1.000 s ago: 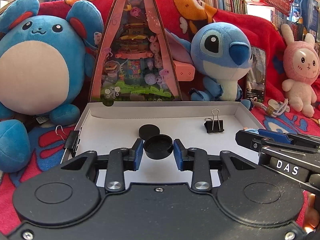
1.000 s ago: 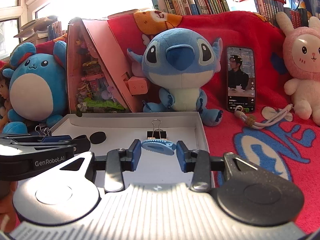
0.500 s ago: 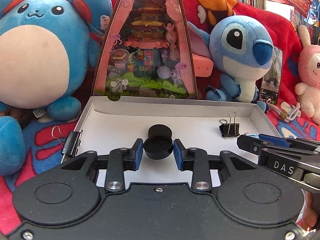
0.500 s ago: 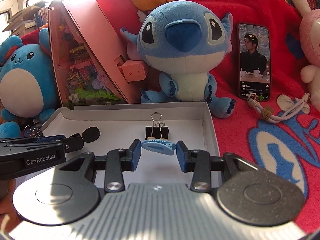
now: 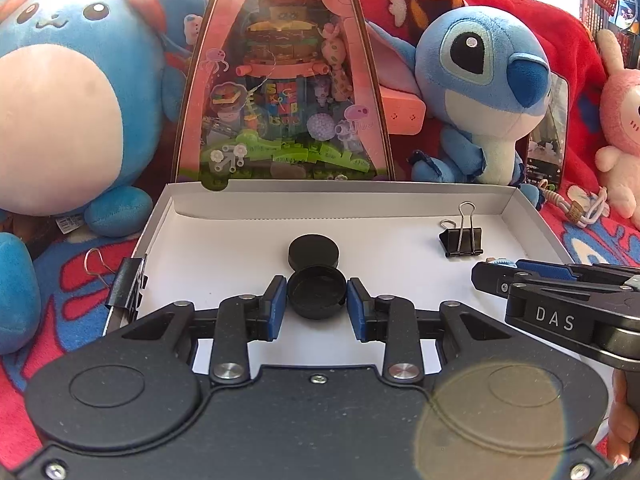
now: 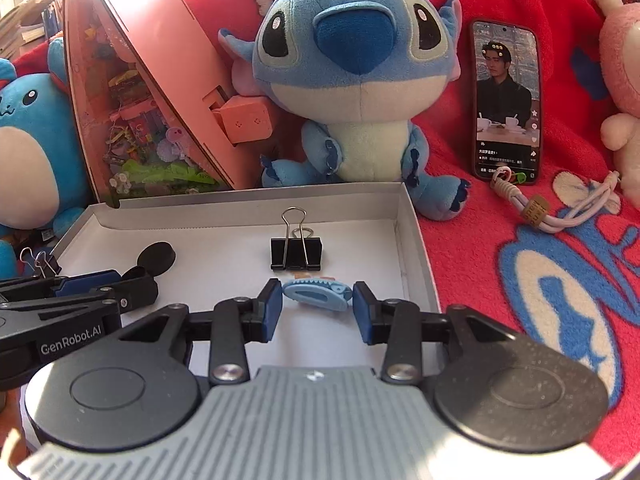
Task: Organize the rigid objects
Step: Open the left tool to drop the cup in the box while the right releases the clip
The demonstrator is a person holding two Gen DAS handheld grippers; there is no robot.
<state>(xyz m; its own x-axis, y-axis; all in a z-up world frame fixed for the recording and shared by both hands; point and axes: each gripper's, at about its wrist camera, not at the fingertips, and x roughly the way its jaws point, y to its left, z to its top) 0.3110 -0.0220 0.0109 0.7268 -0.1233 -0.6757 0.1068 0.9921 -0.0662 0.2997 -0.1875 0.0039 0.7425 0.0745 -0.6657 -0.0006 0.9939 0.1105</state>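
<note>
Both grippers hang over the white cardboard tray [image 5: 532, 216], presumably because it is the collecting place; the left gripper [image 5: 317, 303] is clamped on a black round cap [image 5: 316, 296], open side up, just in front of a second black cap [image 5: 313, 251] lying on the tray floor; the right gripper [image 6: 317, 307] grasps a pale blue hair clip [image 6: 316, 297] just in front of the upright black binder clip [image 6: 296, 254]; whether cap or hair clip touches the floor is hidden; another binder clip [image 5: 126, 286] grips the tray's left wall, partly cut off.
</note>
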